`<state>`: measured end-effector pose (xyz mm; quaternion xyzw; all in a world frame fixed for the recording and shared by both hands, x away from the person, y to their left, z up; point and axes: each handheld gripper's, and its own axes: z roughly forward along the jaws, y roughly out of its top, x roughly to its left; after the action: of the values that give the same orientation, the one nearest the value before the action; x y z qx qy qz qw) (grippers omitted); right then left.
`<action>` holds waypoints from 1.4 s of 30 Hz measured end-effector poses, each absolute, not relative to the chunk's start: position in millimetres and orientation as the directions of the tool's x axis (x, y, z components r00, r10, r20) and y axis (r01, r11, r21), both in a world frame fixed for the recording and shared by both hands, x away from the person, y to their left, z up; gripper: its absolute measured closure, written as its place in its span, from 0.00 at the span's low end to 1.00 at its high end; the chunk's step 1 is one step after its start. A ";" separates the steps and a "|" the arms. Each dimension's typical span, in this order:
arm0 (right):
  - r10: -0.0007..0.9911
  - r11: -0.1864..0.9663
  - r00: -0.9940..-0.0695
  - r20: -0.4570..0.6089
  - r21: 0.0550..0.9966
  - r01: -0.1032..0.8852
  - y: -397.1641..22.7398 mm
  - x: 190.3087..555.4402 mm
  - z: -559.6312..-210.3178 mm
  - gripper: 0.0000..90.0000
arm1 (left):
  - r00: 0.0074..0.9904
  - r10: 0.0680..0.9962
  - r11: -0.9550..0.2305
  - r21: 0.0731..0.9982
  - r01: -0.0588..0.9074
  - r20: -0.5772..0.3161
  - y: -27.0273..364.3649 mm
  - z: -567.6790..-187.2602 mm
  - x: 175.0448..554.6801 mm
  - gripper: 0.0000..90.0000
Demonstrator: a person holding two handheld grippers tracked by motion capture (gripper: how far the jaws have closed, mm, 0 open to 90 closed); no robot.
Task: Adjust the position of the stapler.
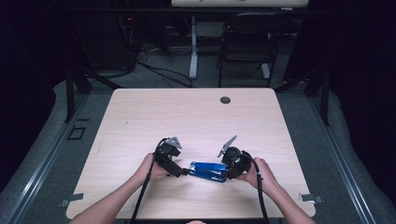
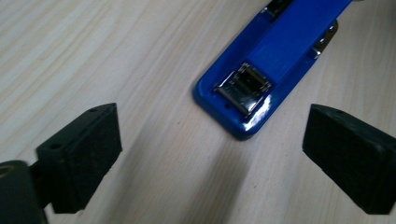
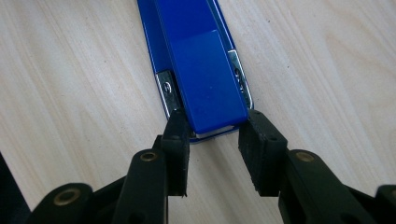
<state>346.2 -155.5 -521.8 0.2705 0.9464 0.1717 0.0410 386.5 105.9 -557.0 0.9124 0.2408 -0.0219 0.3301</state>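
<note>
Both forearms come in low over the near edge of the table [image 1: 140,112], each hand wrapped around the body of its tool and angled inward toward the other. The left gripper [image 2: 212,154] is tilted down at the tabletop with its jaws spread wide and nothing between the pads; no earlier look is at hand to compare. Ahead of its fingertips, slightly toward its right jaw and clear of both, lies the front end of the blue stapler [image 2: 275,60], with the silver staple plate in that end facing up. The right gripper [image 3: 215,149] points down along the opposite, rear end of the stapler [image 3: 201,70]; its two pads sit against either side of that blunt end, one on each flank, so it is clamped on the stapler. In the high view the stapler [image 1: 208,171] lies flat between the left gripper [image 1: 184,172] and the right gripper [image 1: 227,171], its long axis running from one tool to the other, front end toward the left one
</note>
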 end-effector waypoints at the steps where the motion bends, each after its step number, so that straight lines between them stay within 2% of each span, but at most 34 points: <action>1: 0.527 0.793 -0.850 0.019 0.347 0.500 -156.2 346.3 -521.7 0.72 | 0.888 0.417 -0.673 0.590 0.445 -0.194 103.1 -557.3 386.5 0.10; 12: 0.534 0.786 -0.845 0.037 0.345 0.512 -157.4 346.8 -521.8 0.74 | 0.919 0.349 -0.684 0.621 0.383 -0.182 89.2 -557.2 386.4 0.36; 21: 0.549 0.775 -0.834 0.049 0.342 0.531 -159.7 346.0 -521.2 0.76 | 0.942 0.281 -0.706 0.627 0.331 -0.181 77.6 -561.0 385.4 0.50; 42: 0.565 0.768 -0.825 -0.013 0.375 0.520 -160.7 347.2 -523.1 0.79 | 0.941 0.284 -0.712 0.618 0.334 -0.181 75.8 -560.3 384.4 0.57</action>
<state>347.2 -160.7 -523.1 0.2890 0.9381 0.1806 0.0626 384.4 75.8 -560.3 0.9245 0.1671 -0.0364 0.3407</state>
